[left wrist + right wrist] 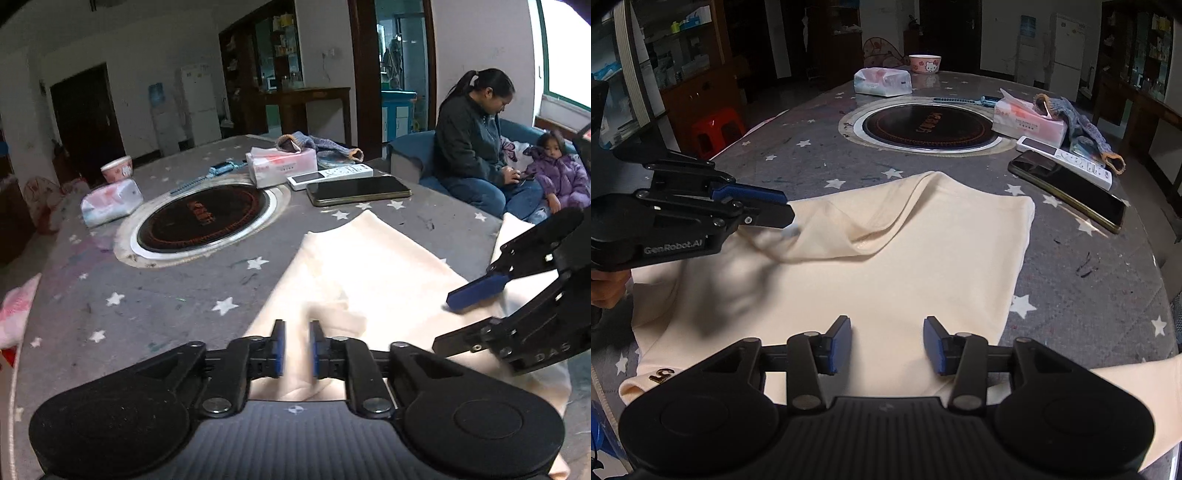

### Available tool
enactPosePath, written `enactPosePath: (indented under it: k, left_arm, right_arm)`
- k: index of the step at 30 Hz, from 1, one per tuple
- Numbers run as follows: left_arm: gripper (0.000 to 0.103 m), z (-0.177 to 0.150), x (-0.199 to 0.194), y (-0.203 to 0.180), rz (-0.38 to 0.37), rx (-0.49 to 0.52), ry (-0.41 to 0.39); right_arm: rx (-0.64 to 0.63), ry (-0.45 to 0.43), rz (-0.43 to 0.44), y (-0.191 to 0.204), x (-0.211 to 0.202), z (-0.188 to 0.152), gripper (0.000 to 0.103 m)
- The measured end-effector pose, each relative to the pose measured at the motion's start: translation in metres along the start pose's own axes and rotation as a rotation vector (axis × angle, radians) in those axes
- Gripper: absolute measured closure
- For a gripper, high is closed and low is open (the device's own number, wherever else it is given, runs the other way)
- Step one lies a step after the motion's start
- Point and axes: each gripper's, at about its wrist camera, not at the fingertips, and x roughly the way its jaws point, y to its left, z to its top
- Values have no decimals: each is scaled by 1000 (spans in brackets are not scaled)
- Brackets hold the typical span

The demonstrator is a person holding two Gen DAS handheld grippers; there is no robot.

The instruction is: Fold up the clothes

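Left claw: seen from the right wrist view, its blue pads are drawn nearly together at the shirt's raised fold; a small gap shows in its own view, with cloth beneath; whether cloth is actually pinched cannot be told.
Right claw: pads held well apart, hovering just above the near part of the shirt, nothing between them.
Shirt: cream, spread flat on the surface on the near side of the hotplate, one edge already turned over into a loose ridge; a cuff with a dark mark lies at the near left corner.
Handling, judged: light, soft and limp cloth; no shape will be kept when lifted, so it is likely to sag and drag; some slip on the star-patterned surface is to be expected.
Grip, judged: best taken at a hem, corner or the doubled ridge, where layers give the pads something to bite.
Hotplate: round, dark, set into the surface beyond the shirt.
Phone: to the right of the hotplate, near the shirt's far right corner; a fold swung that way could be fouled by it.
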Motion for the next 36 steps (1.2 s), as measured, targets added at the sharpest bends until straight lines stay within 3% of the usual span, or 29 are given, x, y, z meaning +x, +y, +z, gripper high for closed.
enactPosePath:
  k: [2,3,8,14,16,19,20,23,28,33,36]
  left_arm:
    - [59,-2,0,-2,-19,19,-1]
    - [57,-3,0,-5,-32,32,-2]
    - [53,-9,-1,-17,-116,88,12]
    - [53,-18,6,-33,-120,187,50]
    - [61,-21,11,-34,-111,198,66]
    - [87,-20,13,-32,-101,193,58]
    - [95,-19,13,-30,-90,189,55]
    - [97,-11,11,-15,-35,142,26]
    - [98,12,19,37,167,-11,-7]
    - [103,16,45,97,331,-160,41]
    - [103,9,56,125,378,-245,84]
  right_arm:
    - [1,-2,-1,0,0,1,56]
    - [2,-1,0,0,0,1,56]
    - [8,-2,-5,-3,-2,1,55]
    - [18,0,-23,-9,-5,-1,54]
    - [21,0,-25,-10,-6,-1,54]
    - [17,1,-28,-9,-6,-2,54]
    - [17,1,-30,-9,-6,-1,54]
    - [20,0,-37,-10,-6,0,54]
    - [23,-7,-46,-13,-7,3,54]
    - [34,-4,-67,-15,-3,5,54]
    - [41,8,-74,-17,3,6,54]
